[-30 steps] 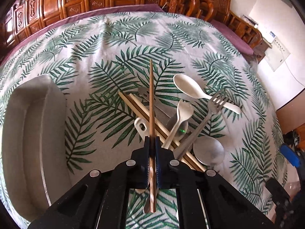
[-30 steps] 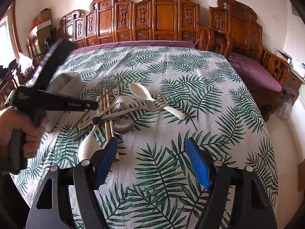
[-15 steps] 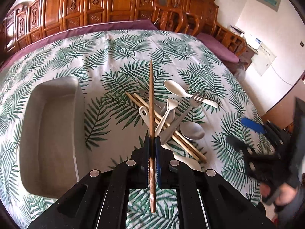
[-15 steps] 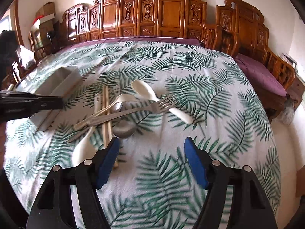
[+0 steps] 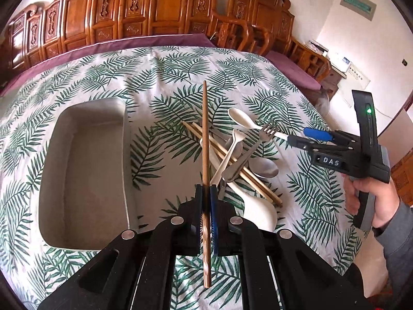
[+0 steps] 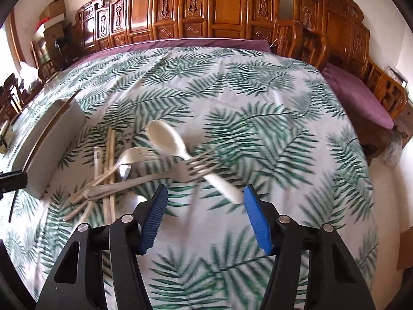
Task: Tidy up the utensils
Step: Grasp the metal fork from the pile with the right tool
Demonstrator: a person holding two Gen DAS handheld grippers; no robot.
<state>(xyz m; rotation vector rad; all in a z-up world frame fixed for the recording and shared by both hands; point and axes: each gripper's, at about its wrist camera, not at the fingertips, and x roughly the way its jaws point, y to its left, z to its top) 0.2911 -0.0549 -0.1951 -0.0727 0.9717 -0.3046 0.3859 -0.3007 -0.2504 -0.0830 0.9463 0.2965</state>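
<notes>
Currently, one dark wooden chopstick (image 5: 204, 139) is clamped between the pads of the left gripper (image 5: 206, 193); its tip points to the top of the left wrist frame and its lower end hangs past the jaws toward the bottom. The chopstick is seen over the leaf-print tablecloth (image 5: 165, 77), between the grey tray (image 5: 85, 165) at left of frame and the utensil pile at centre right.

The pile is tangled: a pair of light chopsticks (image 5: 232, 165), a metal fork (image 5: 247, 152), a white spoon (image 5: 247, 121) and a small white spoon (image 5: 229, 155) are crossed. A metal spoon bowl (image 5: 265, 168) is half covered, and a large white scoop (image 5: 258, 210) is partly hidden behind the left gripper body.

The right gripper (image 6: 205, 204) is seen with jaws apart and closing. Nothing is pressed by its blue pads (image 6: 155, 214); the white spoon's handle end and the fork tines lie just past the gap. The right wrist frame is motion-blurred, so contact cannot be confirmed. In that view the tray is cut off at the left edge. In the left wrist view, a hand (image 5: 371, 199) is seen on the right gripper's grip at right of frame.
</notes>
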